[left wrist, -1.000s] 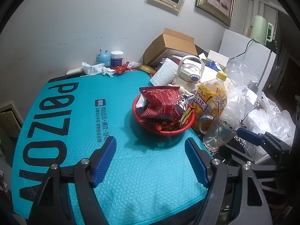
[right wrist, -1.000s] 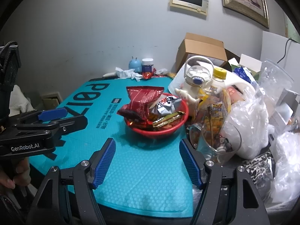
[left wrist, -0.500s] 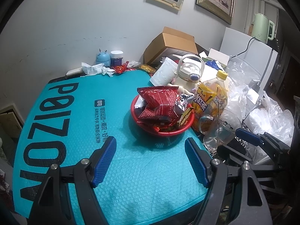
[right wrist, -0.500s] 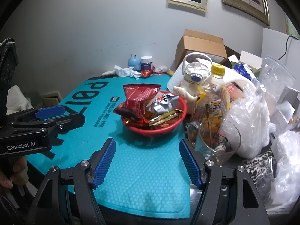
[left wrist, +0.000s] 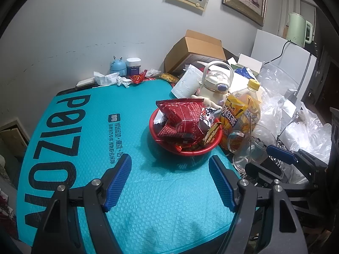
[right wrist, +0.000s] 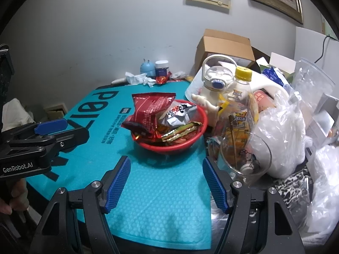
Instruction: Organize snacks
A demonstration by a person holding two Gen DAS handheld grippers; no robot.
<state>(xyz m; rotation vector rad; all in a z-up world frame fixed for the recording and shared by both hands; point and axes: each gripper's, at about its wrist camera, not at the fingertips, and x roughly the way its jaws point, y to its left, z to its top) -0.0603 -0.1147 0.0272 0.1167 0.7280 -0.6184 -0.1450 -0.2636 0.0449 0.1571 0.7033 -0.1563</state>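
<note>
My left gripper (left wrist: 169,180) hangs above the teal bubble mat (left wrist: 89,148), its blue-padded jaws spread wide with nothing between them. My right gripper (right wrist: 166,183) hangs beside it over the mat's near right corner, jaws likewise spread and empty. Each tool shows at the edge of the other's view: the right one's blue pad and black frame at the left camera's right side, the left one at the right camera's left side, with my fingers (right wrist: 14,199) wrapped round its handle.

Ahead of both grippers, well clear of the pads, a red bowl (left wrist: 199,151) sits on the mat near its right edge, heaped with snacks. A dark red crinkled packet (left wrist: 180,116) stands tallest in it, a silver-and-white packet (right wrist: 180,114) leans against it, and a flat gold-edged bar (right wrist: 180,132) lies across the front; smaller wrappers lie beneath, too jumbled to tell apart.

Just right of the bowl stand a yellow-capped drink bottle (right wrist: 239,110), a clear glass mug (right wrist: 245,156) in front of it, and a cream flask with a loop handle (left wrist: 216,84) behind. Crumpled clear plastic bags (right wrist: 281,135) pile up farther right. Against the back wall sit a cardboard box (left wrist: 197,50), a small blue figurine (left wrist: 117,65), a white-lidded jar (left wrist: 133,65) and wadded tissues (left wrist: 108,78), with a red wrapper (left wrist: 138,77) just beside them.
</note>
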